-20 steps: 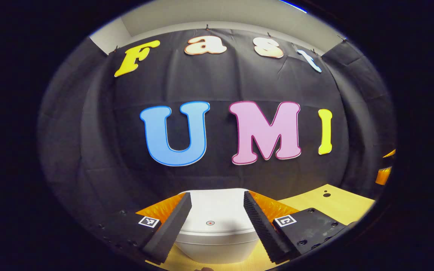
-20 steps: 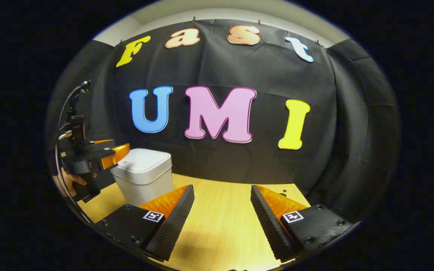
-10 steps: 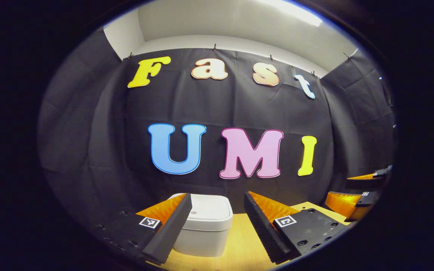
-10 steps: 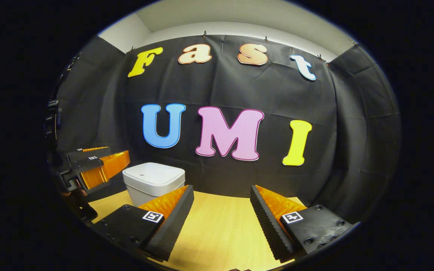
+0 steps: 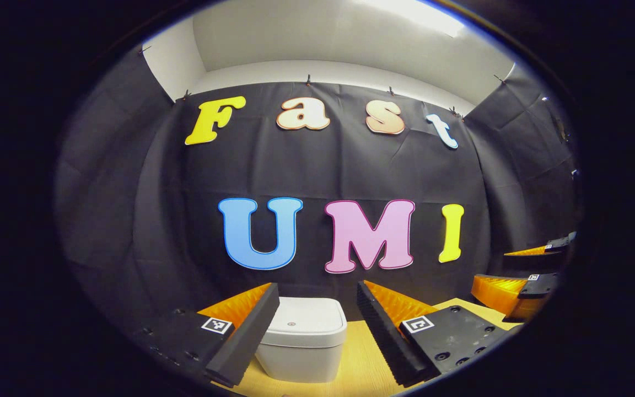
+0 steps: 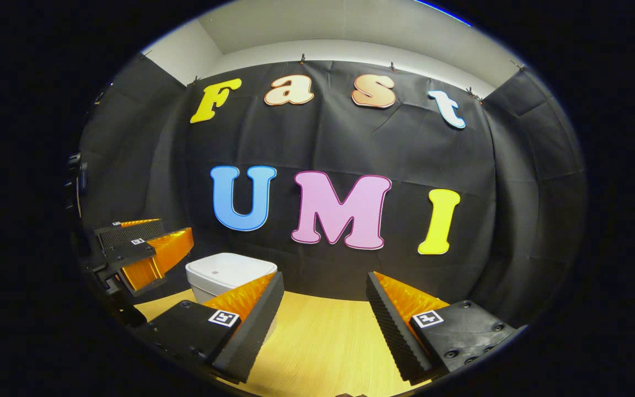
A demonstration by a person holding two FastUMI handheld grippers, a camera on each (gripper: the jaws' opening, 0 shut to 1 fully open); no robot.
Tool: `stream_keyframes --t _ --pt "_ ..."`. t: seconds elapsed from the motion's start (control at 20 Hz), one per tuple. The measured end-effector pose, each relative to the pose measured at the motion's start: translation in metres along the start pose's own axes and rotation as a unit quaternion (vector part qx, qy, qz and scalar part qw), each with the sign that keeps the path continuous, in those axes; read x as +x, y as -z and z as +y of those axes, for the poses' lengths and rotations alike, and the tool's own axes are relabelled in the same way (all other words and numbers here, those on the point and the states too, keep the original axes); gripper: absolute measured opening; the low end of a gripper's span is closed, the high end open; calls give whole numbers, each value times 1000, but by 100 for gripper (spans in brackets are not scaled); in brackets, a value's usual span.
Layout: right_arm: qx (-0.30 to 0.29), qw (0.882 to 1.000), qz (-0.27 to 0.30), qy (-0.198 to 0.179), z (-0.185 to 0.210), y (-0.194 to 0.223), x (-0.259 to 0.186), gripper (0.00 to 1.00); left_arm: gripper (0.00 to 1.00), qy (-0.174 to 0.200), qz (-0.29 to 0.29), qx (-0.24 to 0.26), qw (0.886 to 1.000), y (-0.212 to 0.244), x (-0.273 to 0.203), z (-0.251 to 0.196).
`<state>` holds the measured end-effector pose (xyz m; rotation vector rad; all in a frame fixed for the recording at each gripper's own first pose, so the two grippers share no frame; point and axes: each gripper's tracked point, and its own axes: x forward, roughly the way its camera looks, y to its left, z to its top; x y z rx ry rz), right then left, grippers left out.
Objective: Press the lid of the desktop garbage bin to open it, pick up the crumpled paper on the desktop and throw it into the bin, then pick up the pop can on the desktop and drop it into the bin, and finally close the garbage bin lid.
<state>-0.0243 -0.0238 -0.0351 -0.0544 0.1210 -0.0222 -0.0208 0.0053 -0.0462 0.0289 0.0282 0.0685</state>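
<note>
One white garbage bin, lid down, on one wooden desktop, your two grippers, left gripper and right gripper, both spread, holding nothing.

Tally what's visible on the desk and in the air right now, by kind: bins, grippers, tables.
Garbage bin, white, lid down: 1
Grippers: 2, the left gripper and the right gripper, both open and empty
Wooden table: 1
Total: 4
</note>
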Motion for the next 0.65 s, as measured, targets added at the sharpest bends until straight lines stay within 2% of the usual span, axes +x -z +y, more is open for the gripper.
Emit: stream_keyframes --t 0.45,0.65 --pt "2 1000 7 12 -2 9 -5 98 96 12 16 1 1000 12 -3 -4" --pt "2 1000 10 15 -2 13 -10 98 96 5 24 -34 999 12 -4 -6"
